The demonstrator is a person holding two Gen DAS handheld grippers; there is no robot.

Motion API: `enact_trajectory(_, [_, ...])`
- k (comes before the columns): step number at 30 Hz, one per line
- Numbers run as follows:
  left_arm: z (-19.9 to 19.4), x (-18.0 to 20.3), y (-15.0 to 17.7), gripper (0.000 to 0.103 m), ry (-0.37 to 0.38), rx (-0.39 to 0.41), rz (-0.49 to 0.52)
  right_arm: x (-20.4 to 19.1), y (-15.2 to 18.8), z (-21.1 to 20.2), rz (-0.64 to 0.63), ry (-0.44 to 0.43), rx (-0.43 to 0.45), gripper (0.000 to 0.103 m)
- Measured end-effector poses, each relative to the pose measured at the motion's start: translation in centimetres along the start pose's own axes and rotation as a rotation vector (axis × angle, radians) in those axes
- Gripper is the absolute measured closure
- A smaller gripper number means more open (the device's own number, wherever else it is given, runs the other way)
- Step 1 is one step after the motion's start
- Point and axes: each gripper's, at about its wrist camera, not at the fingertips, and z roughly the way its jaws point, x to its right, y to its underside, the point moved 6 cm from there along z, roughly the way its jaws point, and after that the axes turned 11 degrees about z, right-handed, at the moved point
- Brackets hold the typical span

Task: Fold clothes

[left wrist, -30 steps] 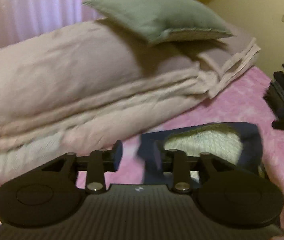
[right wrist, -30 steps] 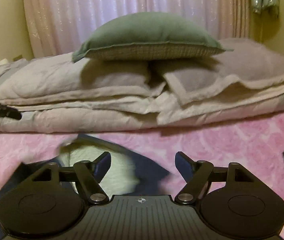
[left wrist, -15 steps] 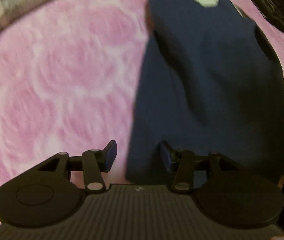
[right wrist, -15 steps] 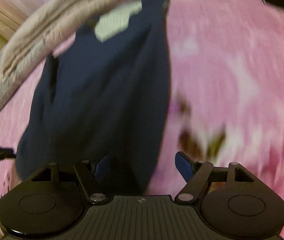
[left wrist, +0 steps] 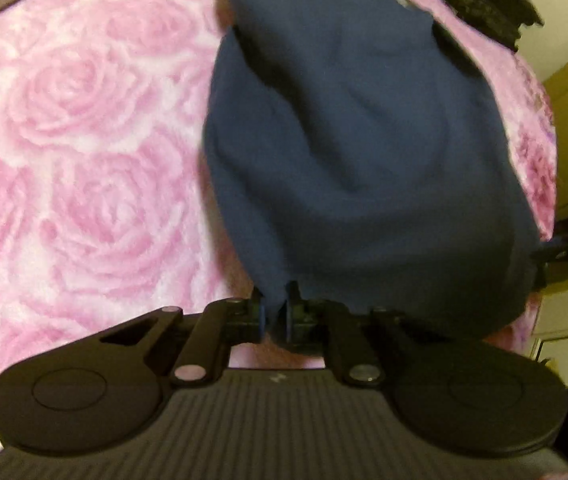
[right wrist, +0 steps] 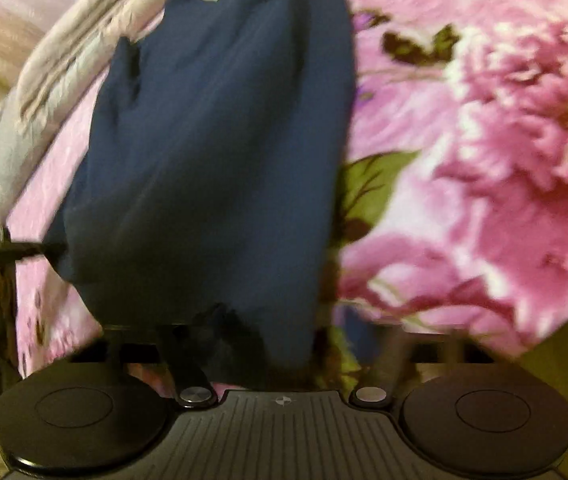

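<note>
My left tool (left wrist: 274, 314) has just closed and now pinches the near hem corner of the dark navy fleece garment (left wrist: 363, 152), which lies flat on the bed's pink rose-patterned blanket (left wrist: 76, 140). My right tool (right wrist: 280, 344) has been narrowing over the other corner; motion blur hides whether it grips yet. Probably both corners get lifted for a fold next.

Navy garment (left wrist: 363, 152) matt soft cloth, pink rose blanket (left wrist: 84, 160) plush, claws matt plastic
</note>
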Motion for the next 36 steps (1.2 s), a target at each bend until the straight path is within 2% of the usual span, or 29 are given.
enact_trajectory(1, [-0.8, 0.0, 0.0, 0.098, 0.001, 0.015, -0.015, 0.0, -0.5, 0.1, -0.005, 0.016, -0.017, 0.102])
enact_trajectory(3, [-2.7, 0.4, 0.2, 0.098, 0.007, 0.030, -0.025, -0.2, -1.6, -0.8, -0.039, 0.043, -0.037, 0.102])
enact_trajectory(6, [-5.6, 2.6, 0.6, 0.099, 0.032, 0.048, -0.036, -0.3, -3.0, -5.0, -0.110, 0.084, -0.038, 0.103])
enact_trajectory(9, [-7.2, 6.9, 1.6, 0.099, 0.085, 0.048, -0.054, 0.6, -3.3, -10.0, -0.148, 0.142, -0.043, 0.103])
enact_trajectory(11, [-7.0, 10.3, 3.2, 0.099, 0.124, 0.015, -0.065, 1.4, -2.9, -12.3, -0.167, 0.191, -0.055, 0.103])
enact_trajectory(14, [-4.5, 14.2, 6.8, 0.099, 0.163, -0.062, -0.115, 4.4, -1.3, -12.8, -0.154, 0.268, -0.098, 0.103])
enact_trajectory(18, [-1.3, 16.5, 9.6, 0.098, 0.183, -0.134, -0.178, 7.0, -0.4, -11.6, -0.130, 0.340, -0.121, 0.102])
enact_trajectory(21, [-1.5, 15.9, 8.9, 0.093, 0.180, -0.139, -0.181, 7.1, -0.8, -11.4, -0.156, 0.395, -0.106, 0.102])
enact_trajectory(23, [-2.3, 14.7, 8.1, 0.084, 0.149, -0.147, -0.150, 6.5, -1.6, -11.8, -0.167, 0.412, -0.084, 0.099])
enact_trajectory(25, [-3.4, 13.1, 7.0, 0.080, 0.108, -0.131, -0.125, 5.4, -2.5, -12.6, -0.172, 0.420, -0.040, 0.042])
enact_trajectory(26, [-4.0, 12.1, 6.4, 0.079, 0.090, -0.114, -0.122, 4.7, -3.2, -13.0, -0.174, 0.424, -0.010, 0.010])
enact_trajectory(28, [-4.9, 10.2, 4.7, 0.077, 0.055, -0.076, -0.116, 2.4, -4.6, -13.6, -0.203, 0.385, 0.064, 0.011])
enact_trajectory(31, [-5.7, 7.7, 1.2, 0.072, 0.010, -0.016, -0.083, -1.3, -7.5, -13.2, -0.258, 0.323, 0.114, 0.011])
enact_trajectory(36, [-4.6, 4.0, -7.6, 0.069, -0.066, 0.092, -0.010, -6.2, -14.7, -10.3, -0.387, 0.200, 0.180, 0.011])
